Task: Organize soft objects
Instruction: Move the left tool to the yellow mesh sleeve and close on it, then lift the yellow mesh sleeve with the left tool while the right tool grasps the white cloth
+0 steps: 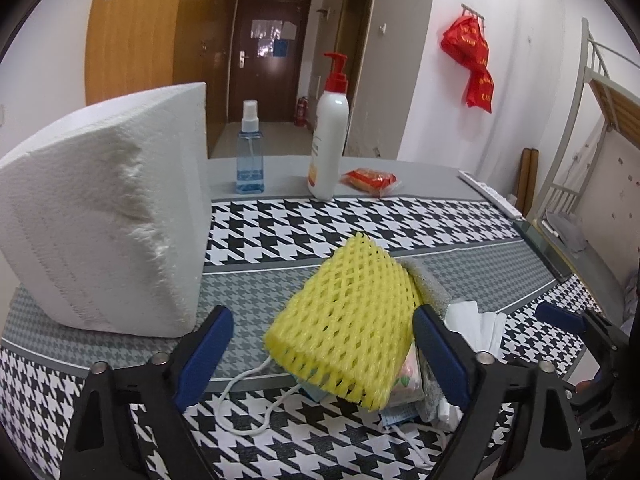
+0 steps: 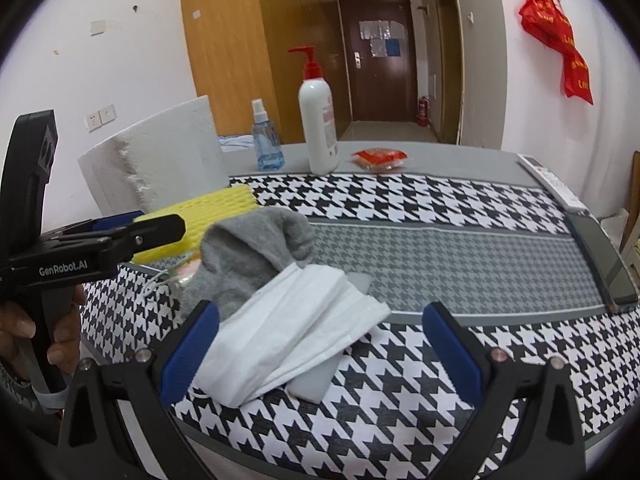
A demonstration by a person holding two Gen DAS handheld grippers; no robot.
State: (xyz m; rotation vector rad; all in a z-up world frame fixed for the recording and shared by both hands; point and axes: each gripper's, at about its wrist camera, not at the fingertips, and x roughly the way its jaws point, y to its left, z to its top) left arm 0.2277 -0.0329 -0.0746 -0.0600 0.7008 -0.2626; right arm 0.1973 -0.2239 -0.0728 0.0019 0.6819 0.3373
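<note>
White foam block (image 1: 108, 216) walls off the left.

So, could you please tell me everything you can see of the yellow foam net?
The yellow foam net is a soft sleeve of open diamond mesh, tilted and lying on top of a small pile on the houndstooth tablecloth, partly covering a grey sock. It sits between the open left gripper's fingers, not visibly pinched.

Close wrist views, shared table (image 1: 420, 272)

Both grippers: black frames, blue finger pads (image 1: 206, 354), silver screws. Left gripper (image 2: 120, 232) body marked "GenRobot.AI". Grey sleeve (image 2: 12, 384) at the wrist.
</note>
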